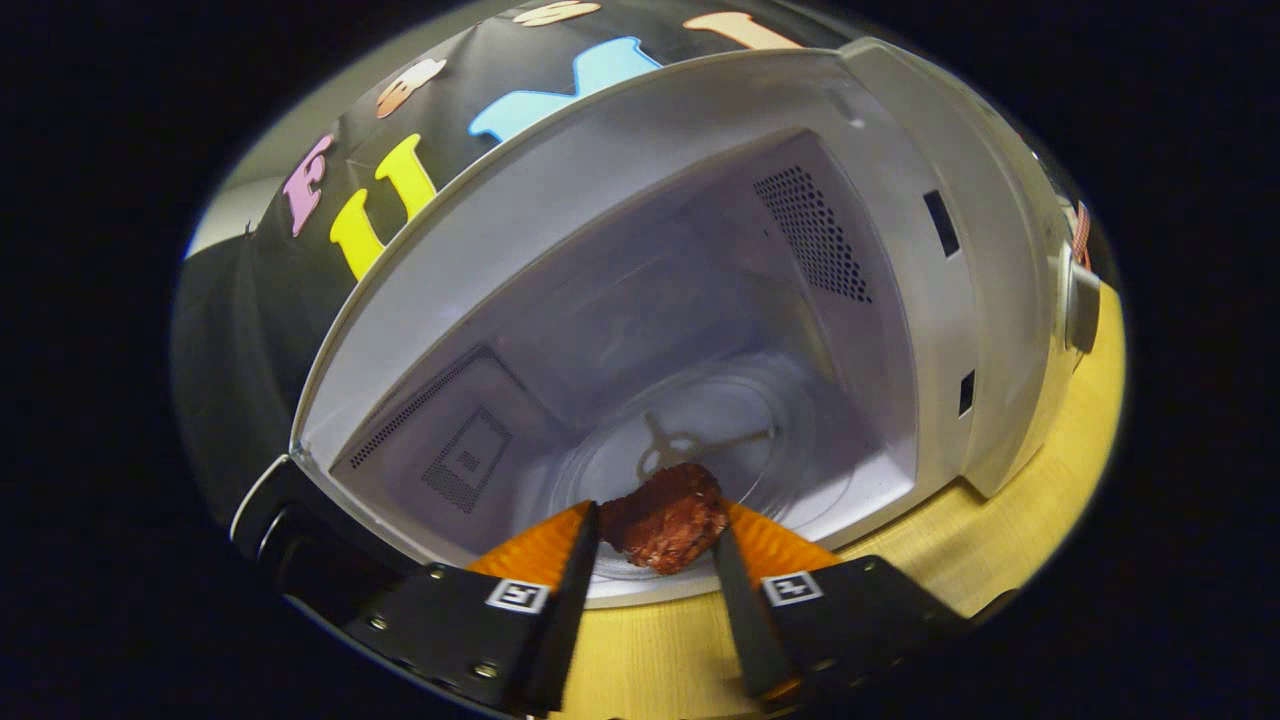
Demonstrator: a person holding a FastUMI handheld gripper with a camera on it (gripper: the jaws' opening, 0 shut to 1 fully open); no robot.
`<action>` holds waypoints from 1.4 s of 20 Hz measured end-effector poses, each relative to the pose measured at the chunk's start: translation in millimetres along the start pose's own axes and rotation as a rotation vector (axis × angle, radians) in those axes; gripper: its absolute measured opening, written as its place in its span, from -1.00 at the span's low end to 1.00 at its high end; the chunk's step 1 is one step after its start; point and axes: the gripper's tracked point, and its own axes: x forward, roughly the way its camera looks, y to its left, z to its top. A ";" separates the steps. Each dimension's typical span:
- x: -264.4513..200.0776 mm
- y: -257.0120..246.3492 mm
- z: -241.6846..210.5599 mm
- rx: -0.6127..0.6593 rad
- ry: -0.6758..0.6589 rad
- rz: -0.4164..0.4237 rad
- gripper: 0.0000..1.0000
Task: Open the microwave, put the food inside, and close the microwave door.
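A white microwave (960, 300) stands on a wooden table with its cavity wide open before me. Its dark door (300, 560) hangs swung out beside the left finger. Inside, a clear glass turntable (790, 440) lies on the cavity floor. A brown, lumpy piece of food (668, 520) sits between my fingertips at the turntable's near edge. My gripper (660, 540) holds it, both fingers pressing its sides. Whether the food rests on the glass or hangs just above it I cannot tell.
The wooden table (1030, 520) shows in front of and to the right of the microwave. The microwave's control side with a knob (1080, 305) is at the far right. Vent holes (815, 235) mark the cavity's right wall.
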 end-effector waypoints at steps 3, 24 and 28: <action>0.9 -12.2 9.0 -0.092 -0.052 -0.067 0.94; -179.9 100.6 50.9 -0.474 -0.251 0.168 0.96; -225.2 131.9 38.9 -0.468 -0.235 0.238 0.96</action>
